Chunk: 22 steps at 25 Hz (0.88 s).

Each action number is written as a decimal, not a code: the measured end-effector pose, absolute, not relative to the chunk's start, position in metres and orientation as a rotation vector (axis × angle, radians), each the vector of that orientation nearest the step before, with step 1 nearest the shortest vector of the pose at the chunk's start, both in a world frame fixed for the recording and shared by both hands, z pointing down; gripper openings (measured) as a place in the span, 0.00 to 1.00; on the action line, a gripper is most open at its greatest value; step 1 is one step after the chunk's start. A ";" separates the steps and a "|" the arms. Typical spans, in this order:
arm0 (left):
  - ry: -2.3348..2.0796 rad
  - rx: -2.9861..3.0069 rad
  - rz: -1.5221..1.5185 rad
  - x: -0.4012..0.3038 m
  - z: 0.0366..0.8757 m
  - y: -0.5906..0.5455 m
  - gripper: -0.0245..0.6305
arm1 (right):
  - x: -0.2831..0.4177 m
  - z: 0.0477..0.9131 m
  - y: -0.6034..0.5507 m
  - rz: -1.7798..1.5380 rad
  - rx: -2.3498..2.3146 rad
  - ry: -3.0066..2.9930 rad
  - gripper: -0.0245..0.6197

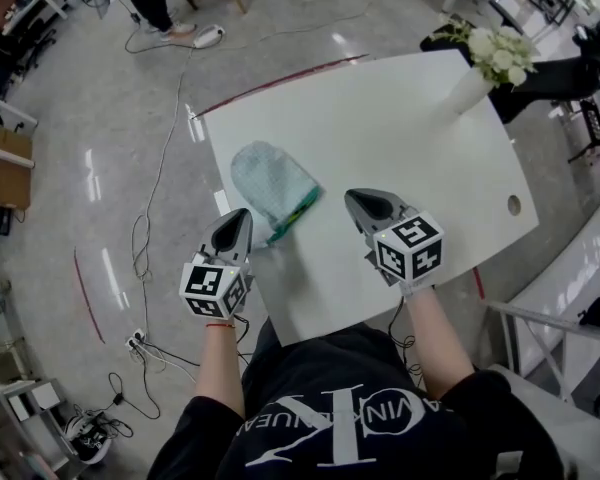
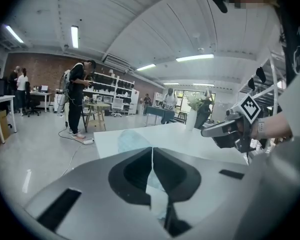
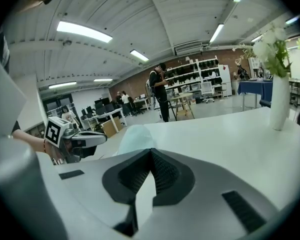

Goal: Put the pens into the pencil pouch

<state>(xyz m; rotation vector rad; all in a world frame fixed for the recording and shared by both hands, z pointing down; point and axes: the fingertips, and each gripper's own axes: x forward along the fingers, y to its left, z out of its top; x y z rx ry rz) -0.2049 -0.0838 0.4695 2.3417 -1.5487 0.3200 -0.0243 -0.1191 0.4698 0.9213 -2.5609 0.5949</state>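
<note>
Left gripper [image 1: 239, 215] has its jaws together and empty; the pencil pouch [image 1: 268, 180] lies on the table [image 1: 400, 138] at its one o'clock. Only the head view shows the green pen [image 1: 296, 214], at the pouch's five o'clock. Right gripper [image 1: 353, 199] closed, empty. Lettering on shirt [image 1: 350, 413] unreadable

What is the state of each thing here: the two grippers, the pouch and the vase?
left gripper: shut, nothing between its jaws.
right gripper: shut, nothing between its jaws.
pencil pouch: lies flat on the table; zipped or open, cannot tell.
vase: upright at the far corner, holding white flowers.
</note>
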 end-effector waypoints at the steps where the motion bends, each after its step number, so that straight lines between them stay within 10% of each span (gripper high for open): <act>1: -1.560 2.343 0.311 -0.209 0.466 -0.083 0.05 | -0.025 0.466 -0.121 0.585 0.930 -2.570 0.05; 22: -1.832 2.360 0.074 -0.266 0.381 -0.094 0.04 | -0.031 0.388 -0.146 0.362 1.032 -2.758 0.05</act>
